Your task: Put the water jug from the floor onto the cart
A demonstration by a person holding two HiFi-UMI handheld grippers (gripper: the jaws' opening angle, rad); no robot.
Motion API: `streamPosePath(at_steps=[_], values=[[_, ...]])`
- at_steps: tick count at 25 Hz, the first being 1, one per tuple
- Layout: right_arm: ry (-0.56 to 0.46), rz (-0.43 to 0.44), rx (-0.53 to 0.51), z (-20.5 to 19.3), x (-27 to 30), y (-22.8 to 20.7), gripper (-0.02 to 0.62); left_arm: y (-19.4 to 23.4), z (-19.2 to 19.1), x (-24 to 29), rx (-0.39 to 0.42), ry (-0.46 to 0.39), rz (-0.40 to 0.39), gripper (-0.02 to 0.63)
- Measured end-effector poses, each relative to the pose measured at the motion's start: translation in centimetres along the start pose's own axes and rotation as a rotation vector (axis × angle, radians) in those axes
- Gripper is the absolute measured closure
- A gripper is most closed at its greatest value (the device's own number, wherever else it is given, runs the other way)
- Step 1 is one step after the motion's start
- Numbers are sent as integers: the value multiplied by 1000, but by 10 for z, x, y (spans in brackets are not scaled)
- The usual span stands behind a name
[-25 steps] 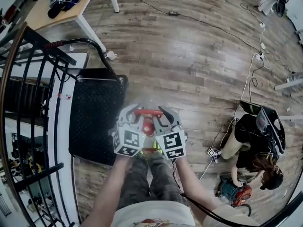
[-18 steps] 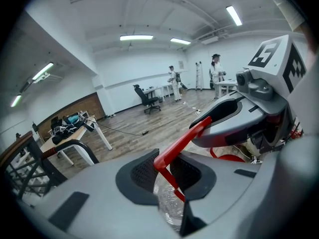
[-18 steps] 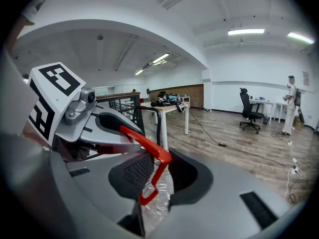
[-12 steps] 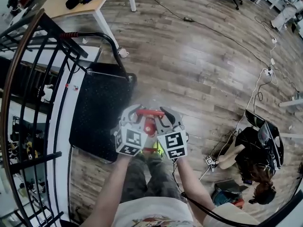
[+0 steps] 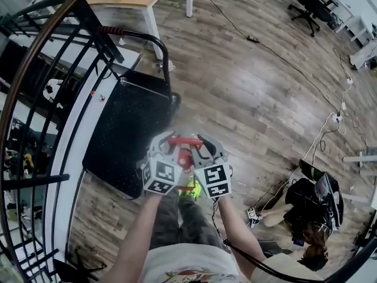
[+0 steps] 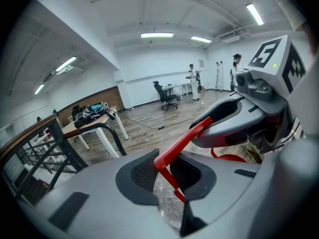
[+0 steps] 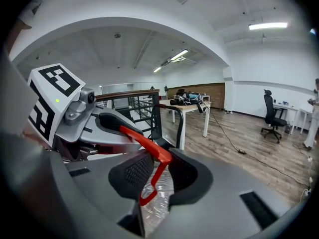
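Left gripper [image 5: 167, 144]: its jaws are standing narrow and pressing on one end of the red handle [image 5: 184, 140]; the textured pads are biting the bar on both sides.
Right gripper [image 5: 202, 142]: its jaws are gripping the other end of the same bar, level with the left.
Water jug [image 6: 168, 205]: it is hanging by that handle between the two grippers, in front of the person's legs and just beside the near right edge of the cart deck [image 5: 126, 131]; it appears to be off the floor [image 5: 253, 93].
Step in hand: the jug is being carried across to the cart, by this reading.
Doing it well: both grips should be kept equal and the bar level, so the load is not swinging or slipping through one pair of pads; the base should be clearing the deck's edge before it is lowered, and landing toward the middle of the deck.
Push bar [image 5: 154, 43]: it is standing at the deck's far end, well apart from the jug.
Railing [image 5: 41, 75]: it is running along the cart's far side.
Writing: the cubes are showing only square black-and-white markers; no brand or label on the jug is legible.
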State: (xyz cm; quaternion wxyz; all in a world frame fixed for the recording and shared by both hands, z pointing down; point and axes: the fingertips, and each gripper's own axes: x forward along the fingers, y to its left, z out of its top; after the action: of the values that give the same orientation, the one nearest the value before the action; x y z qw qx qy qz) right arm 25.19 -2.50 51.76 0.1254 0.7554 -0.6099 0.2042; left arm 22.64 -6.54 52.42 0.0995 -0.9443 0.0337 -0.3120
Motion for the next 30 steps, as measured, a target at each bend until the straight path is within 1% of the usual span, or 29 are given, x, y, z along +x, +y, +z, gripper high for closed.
streamPosePath(at_steps=[8, 12, 17, 22, 24, 27, 30], values=[[28, 65, -38, 26, 52, 35, 500, 61, -24, -13, -74, 13, 52, 537], [33, 91, -44, 48, 81, 55, 500, 101, -32, -22, -82, 20, 72, 537], [41, 102, -58, 67, 115, 73, 500, 142, -42, -25, -94, 19, 85, 537], [38, 115, -80, 74, 145, 97, 500, 173, -64, -32, -109, 11, 99, 537], [29, 124, -89, 80, 158, 107, 500, 189, -70, -36, -114, 8, 115, 537], [28, 152, -107, 94, 184, 123, 500, 220, -81, -40, -136, 9, 146, 537], [55, 193, -130, 105, 216, 136, 500, 251, -94, -39, -177, 22, 167, 537]])
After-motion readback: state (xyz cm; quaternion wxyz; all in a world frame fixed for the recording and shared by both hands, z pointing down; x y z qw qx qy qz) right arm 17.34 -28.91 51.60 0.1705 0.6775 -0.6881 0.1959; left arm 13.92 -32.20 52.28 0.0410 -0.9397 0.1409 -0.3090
